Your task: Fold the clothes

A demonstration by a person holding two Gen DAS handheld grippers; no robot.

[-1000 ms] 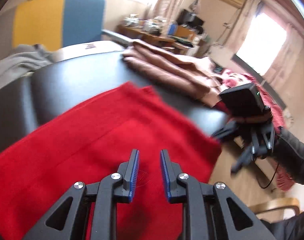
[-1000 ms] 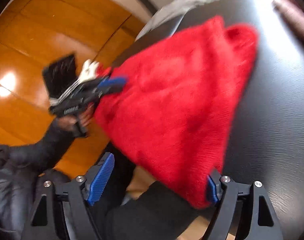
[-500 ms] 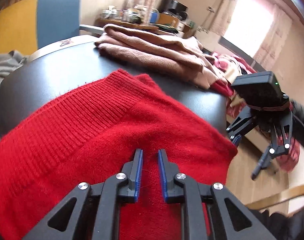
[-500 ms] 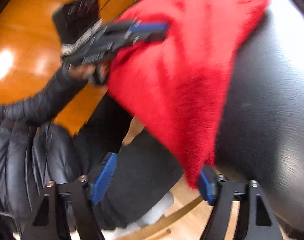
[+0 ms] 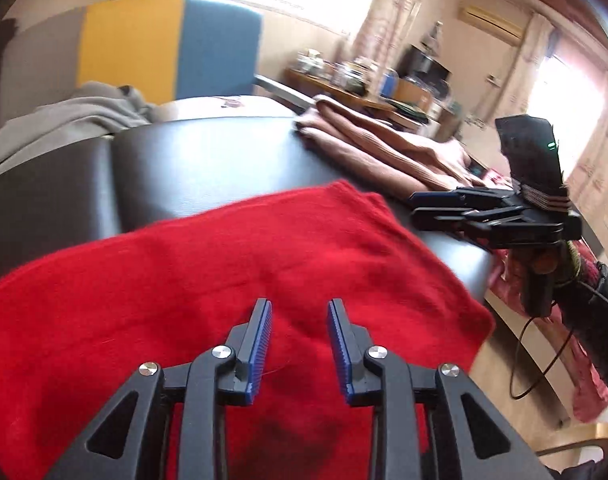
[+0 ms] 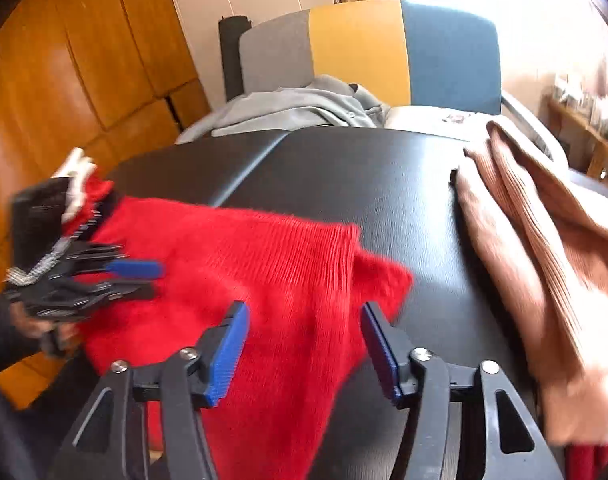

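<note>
A red knit sweater (image 5: 232, 264) lies spread on the black table (image 5: 208, 160), with one edge hanging over the near side. My left gripper (image 5: 299, 308) hovers just over the sweater; its jaws are opening and nothing is pinched between the blue pads. In the right wrist view it sits at the sweater's left edge (image 6: 154, 279). My right gripper (image 6: 304, 312) is held above the sweater's ribbed corner (image 6: 304, 264). Its jaws are wide apart but closing, with cloth below them and not gripped. The left wrist view shows it level over the table's right edge (image 5: 414, 207).
A folded brown ribbed sweater (image 6: 544, 248) lies on the table's far right. Behind the table, a grey garment (image 6: 296, 108) is heaped on a chair with a yellow and blue back (image 6: 404, 52). Wooden floor (image 6: 64, 92) lies to the left, a cluttered desk (image 5: 364, 84) by the window.
The right gripper rose from below the table's edge to above the table, tilted up, and its jaws narrowed. The left gripper's jaws spread wider over the sweater.
</note>
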